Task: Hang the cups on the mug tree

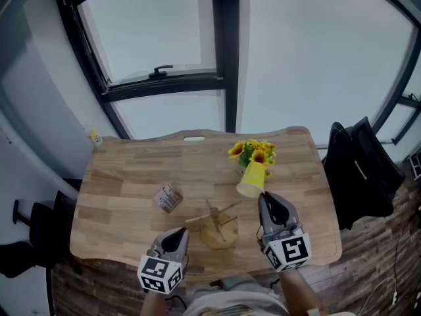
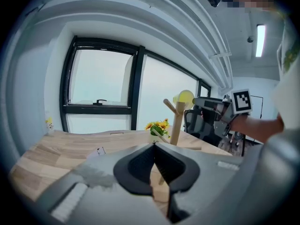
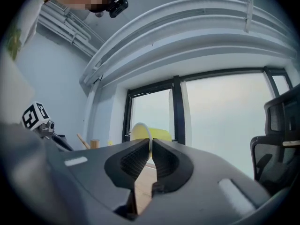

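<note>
- Low in the middle of the head view, the mug tree (image 1: 218, 228) stands on the wooden table (image 1: 131, 176), between the two grippers. Its pegs are bare.
- Sunflowers (image 1: 253, 151) are up and right of the tree, just beyond the yellow cup (image 1: 252, 180).
- A small printed card (image 1: 168, 197) lies left of the tree, apart from it.
- A tiny yellow figure (image 1: 95, 137) sits at the table's upper-left corner.
- A black chair (image 1: 358, 170) is off the table's right edge, and a window (image 1: 164, 38) fills the top of the frame.
- The cup is in the air, up and right of the tree and not touching it. In the left gripper view it sits just right of the tree's top.
- Right gripper (image 1: 264, 197): jaws are narrow, nearly together, pinching the cup's rim. The thin cup wall is between the pads in the right gripper view.
- Left gripper (image 1: 180, 233): jaws are closed tip to tip with nothing between them. It sits lower left of the tree, not touching it. In its own view a tree peg shows behind the jaws, not held.
- The cup lies on its side with its long axis about level. In the head view the mouth faces the bottom of the frame and the base points up toward the flowers. In the right gripper view the mouth faces left and the body runs right.
- The tree post is upright, with its long axis vertical and pegs slanting up and outward.
</note>
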Tool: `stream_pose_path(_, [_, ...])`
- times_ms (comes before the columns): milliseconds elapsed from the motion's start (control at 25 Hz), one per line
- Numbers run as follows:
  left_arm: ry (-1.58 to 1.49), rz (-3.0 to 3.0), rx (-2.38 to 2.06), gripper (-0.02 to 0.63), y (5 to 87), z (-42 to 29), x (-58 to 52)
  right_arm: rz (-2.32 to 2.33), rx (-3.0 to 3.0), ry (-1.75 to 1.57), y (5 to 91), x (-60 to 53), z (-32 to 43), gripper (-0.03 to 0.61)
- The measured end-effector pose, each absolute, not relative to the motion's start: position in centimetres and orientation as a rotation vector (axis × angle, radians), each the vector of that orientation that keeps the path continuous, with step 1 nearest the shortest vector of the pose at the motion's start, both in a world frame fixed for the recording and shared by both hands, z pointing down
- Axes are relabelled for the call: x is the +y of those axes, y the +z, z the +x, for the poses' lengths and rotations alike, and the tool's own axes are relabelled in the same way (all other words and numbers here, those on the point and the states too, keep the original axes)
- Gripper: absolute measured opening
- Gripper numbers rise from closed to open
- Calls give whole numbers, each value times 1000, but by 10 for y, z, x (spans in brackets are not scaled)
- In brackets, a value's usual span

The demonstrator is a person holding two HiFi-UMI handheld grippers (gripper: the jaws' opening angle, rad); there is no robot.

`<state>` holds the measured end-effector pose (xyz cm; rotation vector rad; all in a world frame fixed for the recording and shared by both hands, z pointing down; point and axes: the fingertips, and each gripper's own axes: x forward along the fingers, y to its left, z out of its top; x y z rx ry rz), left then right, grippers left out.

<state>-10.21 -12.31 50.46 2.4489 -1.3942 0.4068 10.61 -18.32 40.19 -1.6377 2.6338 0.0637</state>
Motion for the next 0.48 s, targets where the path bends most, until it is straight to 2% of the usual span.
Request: stream_pose_path(480, [396,2452,-1382,5,500,-104,-102,-1701,2694,213,399,-159,98,20])
